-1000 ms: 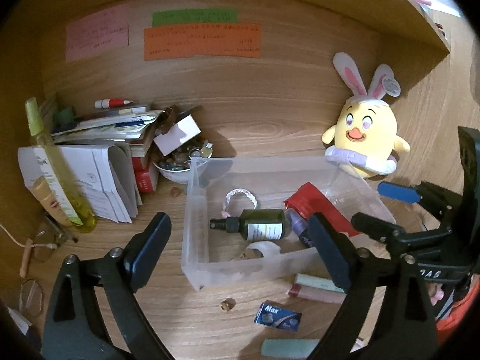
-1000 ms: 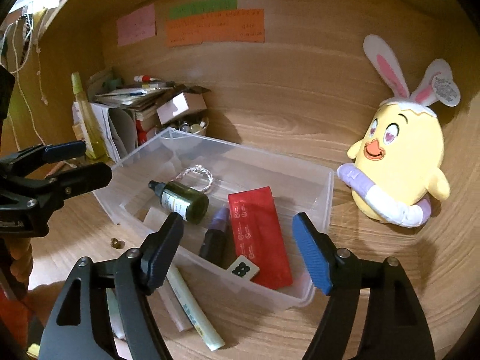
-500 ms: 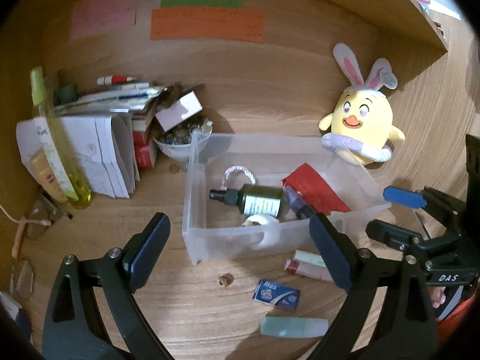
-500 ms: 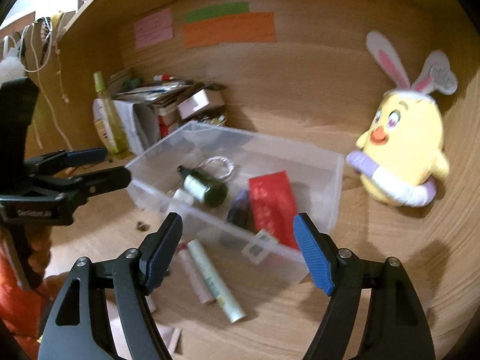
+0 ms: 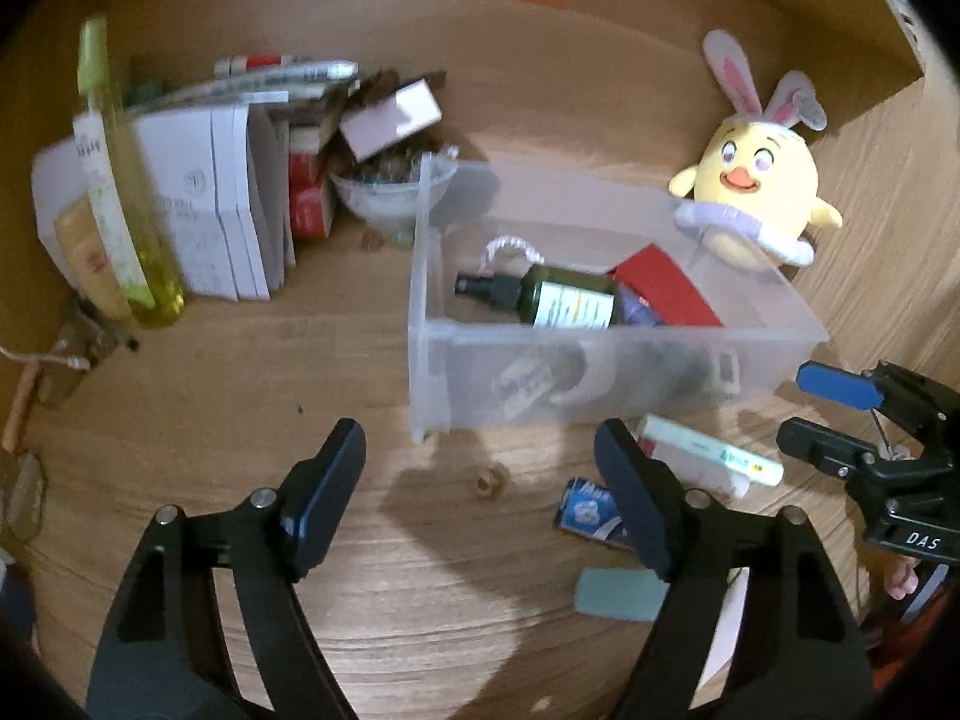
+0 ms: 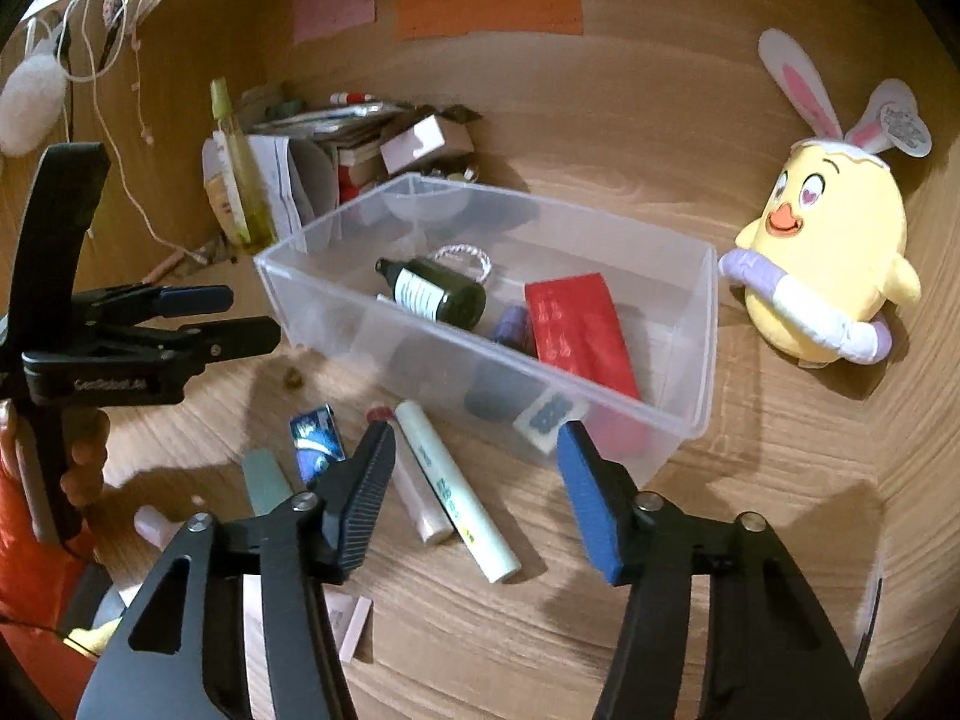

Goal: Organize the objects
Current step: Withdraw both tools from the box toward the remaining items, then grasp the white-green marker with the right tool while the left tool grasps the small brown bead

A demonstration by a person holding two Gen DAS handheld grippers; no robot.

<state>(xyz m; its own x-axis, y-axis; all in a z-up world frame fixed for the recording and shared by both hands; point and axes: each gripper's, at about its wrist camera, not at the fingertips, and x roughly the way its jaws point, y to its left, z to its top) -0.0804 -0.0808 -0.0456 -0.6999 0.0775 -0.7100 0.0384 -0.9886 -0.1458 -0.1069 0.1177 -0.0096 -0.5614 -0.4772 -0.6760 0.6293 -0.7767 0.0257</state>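
**Both grippers free above the wooden surface, bin between them**

Working left to right, we find a tall yellow-green bottle (image 5: 114, 204) standing upright against a stack of white booklets (image 5: 222, 198) at the far left of the wooden surface (image 5: 240, 372). Just right of the stack sits a small bowl (image 5: 384, 195) of odds and ends.

Our left gripper (image 5: 477, 468) hovers over bare wood, jaws apart and holding nothing. A small brown nugget (image 5: 489, 483) lies between its fingers.

The clear plastic bin (image 6: 696, 360) occupies the centre. Inside it lie a dark green bottle (image 6: 435, 294) on its side, a white bracelet (image 6: 465, 255) behind the bottle, a purple item (image 6: 510, 324) and a red packet (image 6: 579, 330).

In front of the bin, loose on the surface, rest a blue packet (image 6: 315, 438), a teal strip (image 6: 267, 480), a pink tube (image 6: 414, 498) and a white tube (image 6: 456, 498) side by side.

Our right gripper (image 6: 477, 498) hangs above the white tube, jaws apart and empty.

At the far right a yellow plush chick (image 6: 834, 258) with rabbit ears sits upright beside the bin.
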